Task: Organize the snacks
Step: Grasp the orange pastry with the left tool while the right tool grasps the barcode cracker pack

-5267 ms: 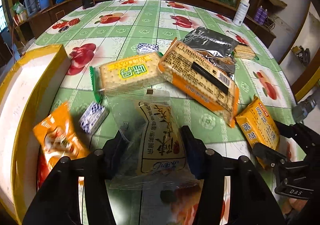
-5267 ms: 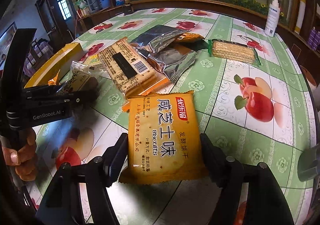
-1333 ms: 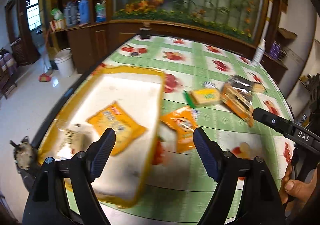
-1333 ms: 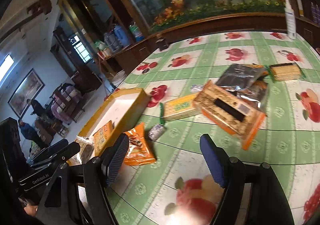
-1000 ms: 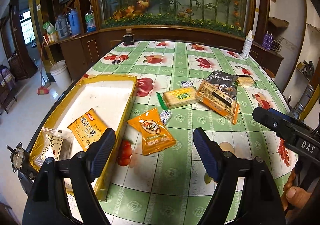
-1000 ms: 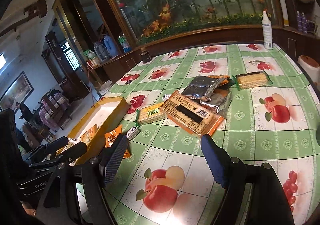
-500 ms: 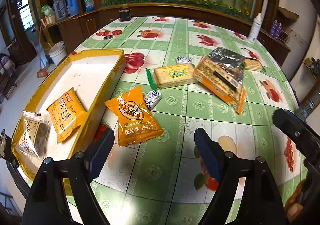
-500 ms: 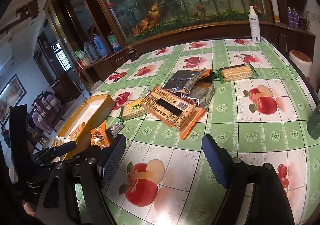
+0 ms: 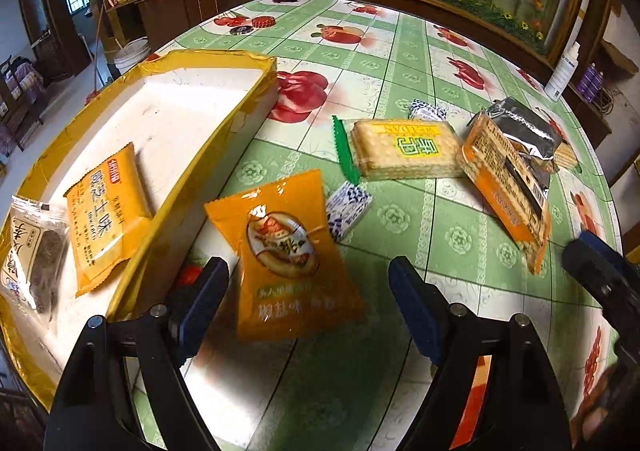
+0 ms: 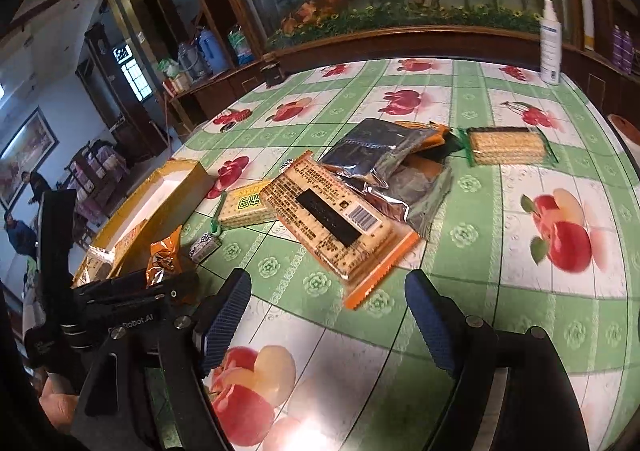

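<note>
My left gripper (image 9: pixel 308 291) is open, its fingers either side of an orange snack pouch (image 9: pixel 286 251) lying on the table beside the yellow-rimmed box (image 9: pixel 208 167). The box holds a yellow biscuit pack (image 9: pixel 106 207) and a clear-wrapped cake (image 9: pixel 34 251). My right gripper (image 10: pixel 328 307) is open and empty, just short of a long orange cracker pack (image 10: pixel 332 219). A green-ended cracker pack (image 9: pixel 404 149), two small blue-white sweets (image 9: pixel 348 207) and silver foil bags (image 10: pixel 380 155) lie further out.
Another cracker pack (image 10: pixel 506 147) lies far right on the fruit-print tablecloth (image 10: pixel 520 259). A white spray bottle (image 10: pixel 550 47) stands at the table's far edge by a wooden ledge. The left gripper's body (image 10: pixel 120 315) shows at the lower left of the right wrist view.
Both grippers have come down and forward toward the table. The left now straddles the orange pouch; the right has neared the long orange cracker pack. Both stay open.
</note>
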Action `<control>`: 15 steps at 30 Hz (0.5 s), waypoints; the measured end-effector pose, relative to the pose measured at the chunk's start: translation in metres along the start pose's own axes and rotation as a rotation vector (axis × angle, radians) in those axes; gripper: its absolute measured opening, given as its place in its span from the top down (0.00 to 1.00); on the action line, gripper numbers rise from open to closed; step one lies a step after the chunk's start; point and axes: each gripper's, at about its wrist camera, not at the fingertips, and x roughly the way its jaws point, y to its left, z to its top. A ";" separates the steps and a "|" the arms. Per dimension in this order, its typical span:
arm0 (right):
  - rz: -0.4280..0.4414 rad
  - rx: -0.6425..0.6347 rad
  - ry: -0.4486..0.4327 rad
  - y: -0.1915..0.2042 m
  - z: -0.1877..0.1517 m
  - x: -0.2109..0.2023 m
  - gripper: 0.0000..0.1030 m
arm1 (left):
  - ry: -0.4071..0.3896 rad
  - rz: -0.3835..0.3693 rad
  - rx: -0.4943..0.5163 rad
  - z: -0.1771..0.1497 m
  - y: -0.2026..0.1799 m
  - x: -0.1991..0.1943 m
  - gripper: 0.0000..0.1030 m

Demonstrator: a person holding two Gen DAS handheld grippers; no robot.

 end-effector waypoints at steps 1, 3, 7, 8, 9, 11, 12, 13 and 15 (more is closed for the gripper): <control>0.003 -0.020 0.017 0.000 0.006 0.008 0.21 | -0.001 0.003 0.000 0.002 -0.001 0.002 0.20; 0.008 -0.053 0.045 0.001 0.016 0.023 0.21 | 0.000 0.012 -0.006 0.006 -0.001 0.005 0.20; 0.041 -0.093 0.084 0.002 0.028 0.046 0.20 | 0.013 0.025 -0.001 0.011 -0.003 0.014 0.20; 0.040 -0.107 0.091 0.003 0.030 0.052 0.19 | 0.018 0.030 0.001 0.012 -0.003 0.017 0.20; 0.033 -0.124 0.085 0.005 0.031 0.054 0.18 | 0.025 0.034 0.005 0.012 -0.004 0.020 0.20; 0.032 -0.139 0.084 0.005 0.035 0.059 0.17 | 0.023 0.051 0.015 0.013 -0.007 0.023 0.18; 0.040 -0.140 0.092 0.005 0.037 0.062 0.17 | 0.021 0.050 0.012 0.013 -0.007 0.023 0.17; 0.055 -0.141 0.113 0.005 0.038 0.067 0.18 | 0.020 0.049 0.010 0.014 -0.008 0.024 0.17; 0.047 -0.178 0.140 0.009 0.037 0.076 0.19 | 0.014 0.039 0.020 0.015 -0.010 0.025 0.17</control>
